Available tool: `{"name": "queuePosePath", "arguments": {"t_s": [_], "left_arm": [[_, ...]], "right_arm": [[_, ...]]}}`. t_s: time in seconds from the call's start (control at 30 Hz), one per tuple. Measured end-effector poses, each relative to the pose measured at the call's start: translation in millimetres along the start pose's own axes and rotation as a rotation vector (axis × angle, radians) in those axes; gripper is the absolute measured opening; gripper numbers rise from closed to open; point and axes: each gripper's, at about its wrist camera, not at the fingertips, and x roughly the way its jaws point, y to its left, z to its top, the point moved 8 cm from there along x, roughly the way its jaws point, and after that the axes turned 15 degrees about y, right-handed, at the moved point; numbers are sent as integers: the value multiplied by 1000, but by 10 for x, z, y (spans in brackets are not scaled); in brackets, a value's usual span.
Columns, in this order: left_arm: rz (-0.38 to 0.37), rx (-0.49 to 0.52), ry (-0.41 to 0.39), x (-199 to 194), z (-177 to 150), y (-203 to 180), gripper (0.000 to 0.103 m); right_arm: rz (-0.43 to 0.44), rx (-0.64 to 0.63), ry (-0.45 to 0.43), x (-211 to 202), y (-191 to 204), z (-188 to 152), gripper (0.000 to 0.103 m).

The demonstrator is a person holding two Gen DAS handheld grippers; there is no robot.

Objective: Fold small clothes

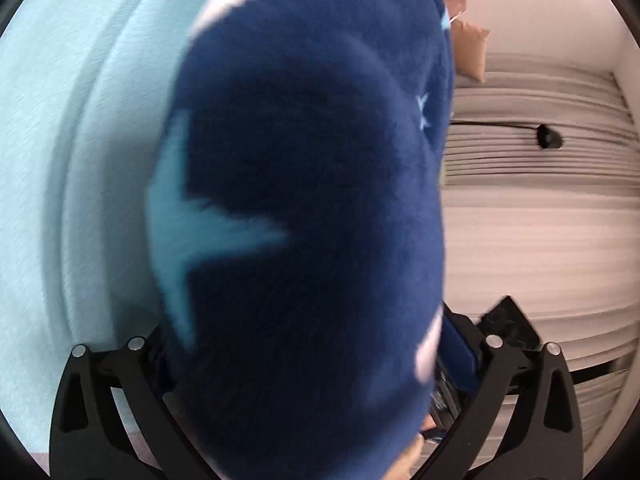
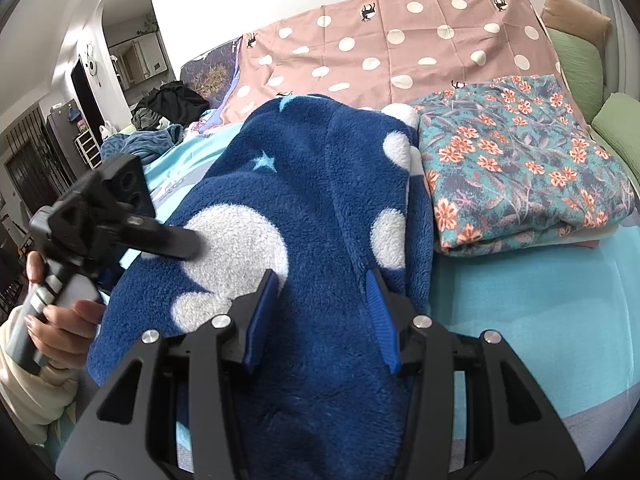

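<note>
A dark blue fleece garment (image 2: pixel 320 184) with white dots and pale stars lies in a bunched length on the turquoise bed sheet (image 2: pixel 540 320). My right gripper (image 2: pixel 320 312) is shut on its near end, a thick fold pressed between the blue pads (image 2: pixel 260 320). At the left a hand holds my left gripper (image 2: pixel 176 240), one finger resting against the fleece's left edge. In the left wrist view the fleece (image 1: pixel 304 200) fills the middle, very close and blurred. It lies between the wide-spread jaws of the left gripper (image 1: pixel 316 340) and hides the fingertips.
A folded floral cloth (image 2: pixel 520 168) lies right of the fleece. A pink polka-dot sheet (image 2: pixel 400 48) covers the back, with green pillows (image 2: pixel 580 64) at the right. Dark clothes (image 2: pixel 168 104) are heaped at the far left. A black cable (image 1: pixel 548 136) crosses a ribbed white surface.
</note>
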Motion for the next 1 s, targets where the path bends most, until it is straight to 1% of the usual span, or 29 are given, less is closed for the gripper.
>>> {"name": "queuePosePath", "arguments": {"t_s": [0.07,0.13,0.2,0.3,0.4,0.5,0.57,0.6,0.67,0.73,0.77,0.8,0.83,0.87,0.93,1.0], "left_arm": [[11,-6,-16,-14,-11,-17,92],[8,-7,-24,-42,-41,-14,82],[0,-13,-35,-74,-55,-8,79],[14,-14,-68,-106,-49,-48,74],[22,10,-79,-174,-101,-145,67],[-10,25,-76,-300,-191,-212,64],[-37,20,-74,-386,-235,-206,63],[-50,13,-73,-423,-283,-226,62],[-52,21,-75,-498,-383,-253,62],[-28,44,-65,-572,-563,-273,62],[-16,52,-60,-602,-642,-269,62],[0,61,-51,-648,-751,-247,62],[11,62,-43,-698,-858,-208,62],[10,56,-37,-752,-951,-158,62],[-5,41,-27,-850,-1111,-50,62],[-21,24,-26,-969,-1270,63,62]], "right_arm": [[8,6,-1,-2,-16,-4,47],[25,15,-2,-7,-23,-4,47],[28,19,-1,-11,-13,0,47],[25,38,3,-23,-8,8,48],[99,101,-1,-190,-40,-20,53],[168,139,-16,-510,-100,-103,66],[311,229,-7,-697,-239,-184,73],[402,308,29,-741,-360,-253,77],[521,392,90,-736,-500,-362,79],[684,480,165,-665,-601,-484,85],[741,525,205,-604,-632,-537,87],[783,579,255,-499,-664,-599,91],[789,598,288,-419,-666,-631,95],[794,606,320,-325,-646,-653,96],[833,611,397,-91,-521,-672,98],[856,605,492,131,-341,-654,98]]}}
